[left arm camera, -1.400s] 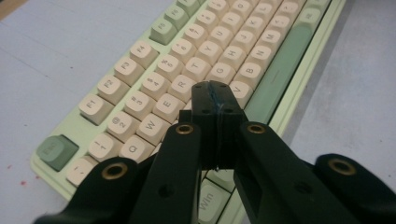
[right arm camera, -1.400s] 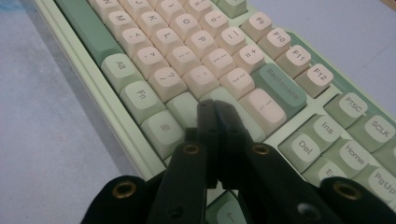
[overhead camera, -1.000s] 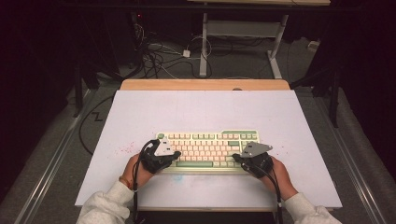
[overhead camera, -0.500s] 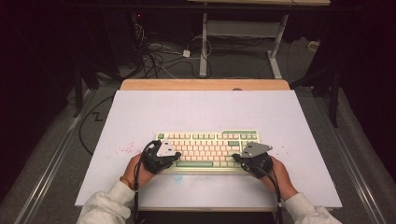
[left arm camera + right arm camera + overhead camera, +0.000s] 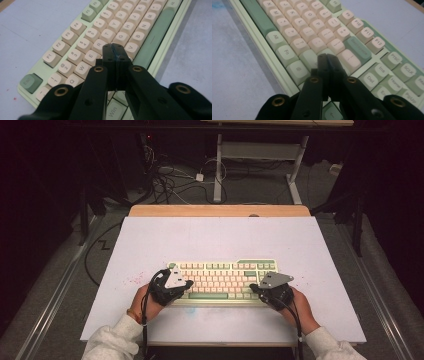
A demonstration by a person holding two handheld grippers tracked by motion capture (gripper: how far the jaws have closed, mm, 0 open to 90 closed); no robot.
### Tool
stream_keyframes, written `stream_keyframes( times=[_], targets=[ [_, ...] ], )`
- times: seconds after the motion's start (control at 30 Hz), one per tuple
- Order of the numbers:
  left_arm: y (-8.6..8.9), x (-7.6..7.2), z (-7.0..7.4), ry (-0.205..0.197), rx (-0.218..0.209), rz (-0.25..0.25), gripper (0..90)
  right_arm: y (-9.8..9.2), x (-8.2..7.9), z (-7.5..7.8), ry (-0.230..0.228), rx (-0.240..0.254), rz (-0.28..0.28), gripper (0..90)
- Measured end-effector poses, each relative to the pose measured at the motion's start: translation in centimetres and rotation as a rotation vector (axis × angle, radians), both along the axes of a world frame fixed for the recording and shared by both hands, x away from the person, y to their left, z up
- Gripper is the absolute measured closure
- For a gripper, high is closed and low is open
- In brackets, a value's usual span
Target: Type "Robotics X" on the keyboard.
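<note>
A pale green keyboard with cream and green keys lies on the white table top, near its front. My left gripper is shut and empty over the keyboard's left end. In the left gripper view its closed jaws hover just above the keys around D and F of the keyboard. My right gripper is shut and empty over the keyboard's right end. In the right gripper view its tips sit low over the keys near Enter and Shift on the keyboard. Whether either tip touches a key I cannot tell.
The white top rests on a wooden table whose edge shows at the back. Beyond it, cables lie on the floor beside a desk frame. Faint red specks mark the top left of the keyboard.
My left gripper has shifted slightly right onto the keyboard's left end and turned, so its grey plate faces up. The right gripper has kept still.
</note>
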State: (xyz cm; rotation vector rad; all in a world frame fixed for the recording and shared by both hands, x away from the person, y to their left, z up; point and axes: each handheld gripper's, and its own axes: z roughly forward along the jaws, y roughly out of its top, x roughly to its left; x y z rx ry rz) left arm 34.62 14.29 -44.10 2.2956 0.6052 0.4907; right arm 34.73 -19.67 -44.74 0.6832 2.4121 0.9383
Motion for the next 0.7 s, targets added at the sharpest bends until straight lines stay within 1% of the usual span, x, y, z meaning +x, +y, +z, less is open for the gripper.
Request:
stream_keyframes(
  times=[0.07, 0.17, 0.23, 0.27, 0.33, 0.37, 0.4, 0.47, 0.5, 0.53, 0.6, 0.67, 0.7],
  targets=[
    [0.1, 0.0, 0.1, -0.005, -0.005, 0.002, 87.8, -0.3, -0.2, 0.6, -0.015, 0.031, 0.002, 90.0],
    [0.3, -0.1, 0.3, -0.018, -0.004, 0.008, 87.7, -0.5, -0.4, 1.0, -0.028, 0.045, -0.002, 90.0],
    [0.3, -0.2, 0.3, -0.031, -0.011, 0.014, 87.5, -0.6, -0.5, 1.1, -0.032, 0.052, -0.002, 89.1],
    [0.3, -0.2, 0.4, -0.038, -0.007, 0.017, 84.8, -0.6, -0.5, 1.1, -0.039, 0.055, 0.0, 88.4],
    [0.3, -0.2, 0.5, -0.047, -0.009, 0.017, 82.9, -0.6, -0.6, 1.3, -0.043, 0.066, -0.002, 87.8],
    [0.3, -0.2, 0.5, -0.059, -0.008, 0.023, 82.8, -0.6, -0.6, 1.3, -0.051, 0.072, -0.003, 87.0],
    [0.3, -0.2, 0.5, -0.065, -0.009, 0.027, 81.0, -0.7, -0.6, 1.4, -0.06, 0.076, -0.002, 84.0],
    [0.3, -0.3, 0.5, -0.075, -0.009, 0.028, 75.0, -0.7, -0.7, 1.5, -0.075, 0.094, 0.003, 81.2],
    [0.2, -0.3, 0.4, -0.081, -0.007, 0.025, 74.1, -0.7, -0.8, 1.5, -0.082, 0.098, 0.005, 77.3],
    [0.2, -0.4, 0.4, -0.088, -0.008, 0.019, 70.0, -0.6, -0.8, 1.6, -0.093, 0.104, 0.006, 72.9],
    [0.1, -0.5, 0.4, -0.101, -0.006, 0.026, 62.7, -0.6, -0.9, 1.6, -0.096, 0.115, 0.012, 70.3],
    [0.1, -0.5, 0.4, -0.106, -0.002, 0.021, 54.1, -0.4, -1.0, 1.5, -0.111, 0.114, 0.006, 61.9],
    [0.0, -0.5, 0.3, -0.114, 0.0, 0.026, 52.6, -0.4, -1.0, 1.5, -0.114, 0.115, 0.004, 61.5]
  ],
)
